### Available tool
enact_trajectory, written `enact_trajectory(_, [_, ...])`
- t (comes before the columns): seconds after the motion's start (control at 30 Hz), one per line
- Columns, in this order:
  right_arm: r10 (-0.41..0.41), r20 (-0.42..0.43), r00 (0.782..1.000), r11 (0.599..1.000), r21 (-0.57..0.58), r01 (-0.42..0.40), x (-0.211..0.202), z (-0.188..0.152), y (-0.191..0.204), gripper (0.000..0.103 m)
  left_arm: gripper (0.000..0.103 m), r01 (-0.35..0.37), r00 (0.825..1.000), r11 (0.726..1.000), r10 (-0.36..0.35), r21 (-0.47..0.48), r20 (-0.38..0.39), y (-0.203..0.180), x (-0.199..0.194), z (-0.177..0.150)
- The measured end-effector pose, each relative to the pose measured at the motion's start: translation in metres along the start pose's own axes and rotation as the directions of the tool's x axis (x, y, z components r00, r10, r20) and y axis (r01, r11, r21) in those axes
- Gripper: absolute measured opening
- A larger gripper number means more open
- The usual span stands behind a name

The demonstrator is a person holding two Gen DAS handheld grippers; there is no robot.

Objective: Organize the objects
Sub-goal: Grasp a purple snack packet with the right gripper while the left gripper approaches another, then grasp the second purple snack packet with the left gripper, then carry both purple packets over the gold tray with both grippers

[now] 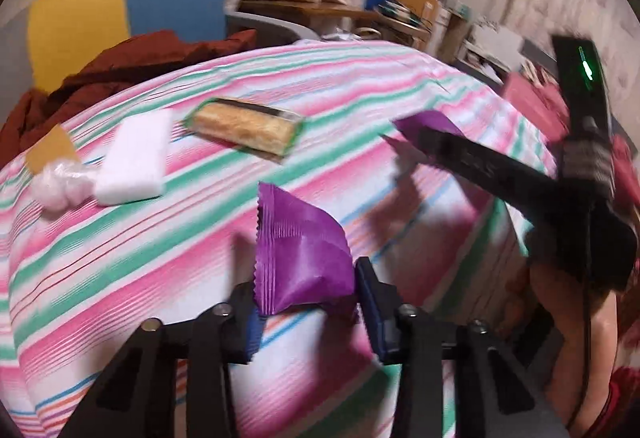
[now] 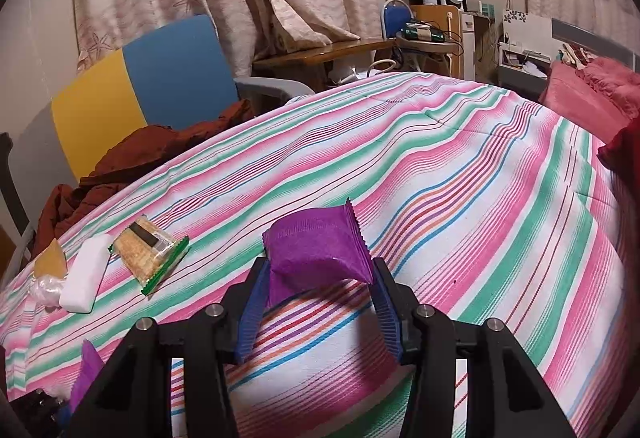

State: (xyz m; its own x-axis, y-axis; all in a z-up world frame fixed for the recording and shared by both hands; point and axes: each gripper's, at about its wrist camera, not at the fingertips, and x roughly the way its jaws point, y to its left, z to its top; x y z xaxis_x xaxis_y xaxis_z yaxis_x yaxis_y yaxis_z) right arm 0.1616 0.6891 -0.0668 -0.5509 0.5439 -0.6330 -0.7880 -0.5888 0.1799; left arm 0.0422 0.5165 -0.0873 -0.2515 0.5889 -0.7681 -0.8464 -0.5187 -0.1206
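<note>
Left wrist: left gripper (image 1: 306,302) pinches a purple packet (image 1: 304,258) over the striped cloth (image 1: 120,258); cracker pack (image 1: 244,129), white block (image 1: 134,158) lie beyond. Right wrist: right gripper (image 2: 318,302) clamps another purple pack (image 2: 320,250) just above the cloth.

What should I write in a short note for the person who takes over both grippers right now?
Left gripper: shut on a purple crinkle-edged foil packet, just above the striped pink, green and white bedcover.
Right gripper: shut on a second purple foil packet, also lifted.
Lying in a loose row at the far left of the cover: green-edged clear cracker pack, white rectangular block, small clear bag of pink balls, brown card piece.
Done: both packets picked up.
Left: put the packets down with the others; the final spot is not shown.
</note>
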Motion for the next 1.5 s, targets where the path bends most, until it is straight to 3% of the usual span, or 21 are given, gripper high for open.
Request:
enact_trajectory(0.27, [0.007,0.024,1.0,1.0,-0.017,-0.006,-0.003,0.002,0.002,0.051,0.033,0.023,0.998,0.998,-0.019,-0.055,0.067,0.019,-0.017,-0.012])
enact_trajectory(0.47, [0.041,0.052,0.998,0.998,-0.048,-0.038,-0.01,0.001,0.007,0.051,0.029,0.001,0.992,0.999,0.005,-0.049,0.125,0.031,-0.039,-0.028])
enact_trajectory(0.77, [0.123,0.117,0.986,0.98,-0.173,-0.102,-0.032,-0.006,0.031,0.051,0.029,-0.013,0.986,0.992,0.034,-0.126,0.164,0.059,-0.065,-0.052])
enact_trajectory(1.13, [0.193,0.099,0.976,0.958,-0.232,-0.166,-0.062,-0.019,0.055,0.051,0.029,0.023,0.983,0.985,0.009,-0.172,0.185,0.081,-0.096,-0.097])
enact_trajectory(1.33, [0.294,0.046,0.955,0.93,-0.243,-0.275,-0.088,-0.037,0.084,0.051,0.029,0.072,0.971,0.975,-0.019,-0.212,0.239,0.095,-0.131,-0.109])
enact_trajectory(1.5, [0.401,-0.004,0.916,0.881,-0.273,-0.387,-0.113,-0.05,0.125,0.051,0.029,0.085,0.959,0.969,-0.016,-0.234,0.285,0.108,-0.164,-0.122])
